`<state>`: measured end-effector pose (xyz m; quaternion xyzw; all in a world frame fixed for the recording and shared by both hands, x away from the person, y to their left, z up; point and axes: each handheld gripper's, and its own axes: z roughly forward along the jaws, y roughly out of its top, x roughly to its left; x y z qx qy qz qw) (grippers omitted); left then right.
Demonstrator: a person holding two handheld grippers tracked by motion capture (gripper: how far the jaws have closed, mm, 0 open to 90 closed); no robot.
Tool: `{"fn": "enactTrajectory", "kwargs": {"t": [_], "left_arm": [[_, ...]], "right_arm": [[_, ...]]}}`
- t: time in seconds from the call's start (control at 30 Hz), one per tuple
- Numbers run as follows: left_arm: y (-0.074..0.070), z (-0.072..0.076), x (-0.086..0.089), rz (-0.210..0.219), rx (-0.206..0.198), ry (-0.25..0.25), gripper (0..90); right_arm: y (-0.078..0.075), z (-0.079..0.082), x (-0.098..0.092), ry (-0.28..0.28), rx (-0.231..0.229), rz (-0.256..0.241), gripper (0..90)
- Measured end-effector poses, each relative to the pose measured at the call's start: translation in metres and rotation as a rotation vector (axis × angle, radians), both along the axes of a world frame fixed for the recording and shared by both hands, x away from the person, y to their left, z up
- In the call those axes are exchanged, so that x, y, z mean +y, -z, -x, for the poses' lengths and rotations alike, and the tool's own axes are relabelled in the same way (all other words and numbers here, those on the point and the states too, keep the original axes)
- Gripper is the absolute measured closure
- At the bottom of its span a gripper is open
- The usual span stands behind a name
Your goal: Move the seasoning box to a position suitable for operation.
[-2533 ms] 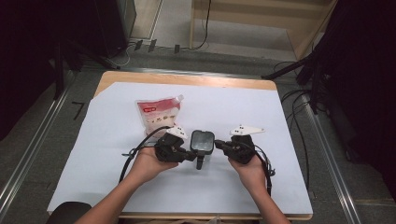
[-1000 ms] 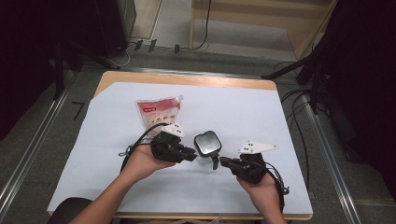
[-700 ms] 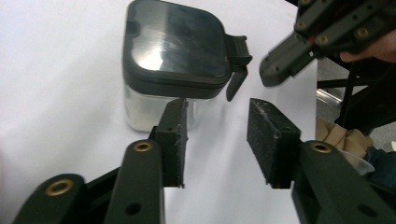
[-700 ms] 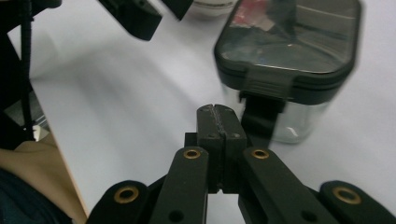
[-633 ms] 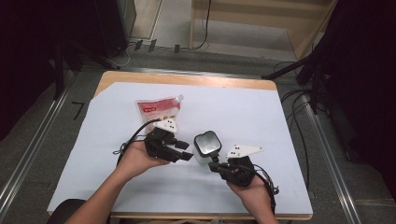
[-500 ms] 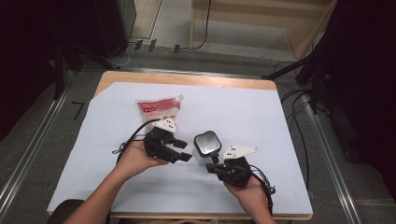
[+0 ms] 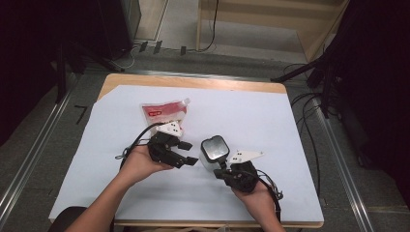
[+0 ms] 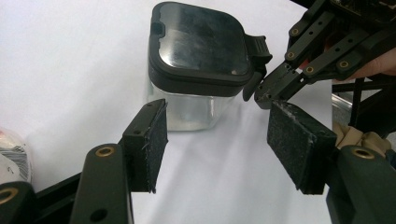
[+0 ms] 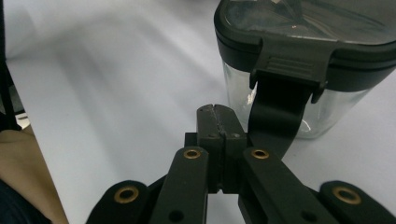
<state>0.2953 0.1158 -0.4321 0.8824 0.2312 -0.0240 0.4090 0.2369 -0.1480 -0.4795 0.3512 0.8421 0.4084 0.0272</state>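
A clear square container with a dark latched lid [image 7: 214,151] stands on the white table sheet [image 7: 251,116]. My left gripper [image 7: 189,152] is open just left of it; in the left gripper view its pads [image 8: 152,140] frame the container [image 8: 201,60] without touching it. My right gripper [image 7: 220,167] is shut with nothing between its jaws, at the container's near side. In the right gripper view its closed tips [image 9: 217,112] sit against the left of the hanging lid latch flap [image 9: 280,107]. The right gripper's tips [image 8: 273,91] also meet that latch in the left gripper view.
A red and white pouch [image 7: 163,111] lies flat behind my left hand, its corner [image 8: 11,154] at the edge of the left gripper view. Cables trail from both grippers. The table's wooden far edge [image 7: 193,81] and metal rails [image 7: 338,159] bound the sheet.
My right gripper swung from the container's right side round to its near side and now points at the latch. My left gripper drew slightly back to the left. The container barely moved.
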Motion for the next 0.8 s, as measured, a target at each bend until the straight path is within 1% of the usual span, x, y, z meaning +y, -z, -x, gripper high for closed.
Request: {"fn": "enactTrajectory", "kwargs": {"t": [0.07, 0.1, 0.13, 0.2, 0.23, 0.3, 0.43, 0.53, 0.63, 0.7, 0.8], "left_arm": [[-0.001, 0.001, 0.000, -0.005, -0.014, -0.004, 39.3], [-0.001, 0.001, 0.000, 0.007, -0.012, -0.003, 39.3], [-0.001, 0.001, 0.000, 0.007, -0.011, -0.002, 39.3], [0.000, 0.000, 0.000, -0.008, -0.012, -0.002, 39.3], [0.000, 0.001, -0.001, -0.004, -0.007, -0.007, 39.3], [0.000, 0.001, -0.001, -0.005, -0.009, -0.008, 39.3], [0.000, 0.002, -0.002, -0.006, -0.003, -0.002, 40.3], [0.000, 0.002, -0.003, 0.003, -0.009, 0.008, 41.2], [0.001, 0.003, -0.004, 0.002, -0.011, 0.004, 41.1], [0.001, 0.003, -0.005, -0.009, -0.012, 0.006, 41.1], [0.003, 0.000, -0.009, -0.006, -0.018, 0.018, 41.1]], "right_arm": [[0.000, -0.001, -0.002, 0.013, 0.007, 0.002, 90.0], [0.001, -0.003, -0.005, 0.019, -0.002, 0.006, 90.0], [0.001, -0.004, -0.007, 0.026, 0.003, 0.005, 90.0], [0.000, -0.007, -0.012, 0.049, 0.010, 0.003, 90.0], [0.000, -0.008, -0.015, 0.062, 0.010, 0.002, 90.0], [0.000, -0.012, -0.019, 0.074, -0.001, 0.011, 90.0], [0.001, -0.016, -0.026, 0.091, 0.011, 0.004, 90.0], [0.000, -0.020, -0.032, 0.107, 0.014, 0.005, 90.0], [-0.001, -0.026, -0.042, 0.144, 0.020, -0.014, 90.0], [-0.002, -0.029, -0.048, 0.160, 0.025, -0.019, 90.0], [-0.002, -0.035, -0.055, 0.177, 0.029, -0.016, 90.0]]}}
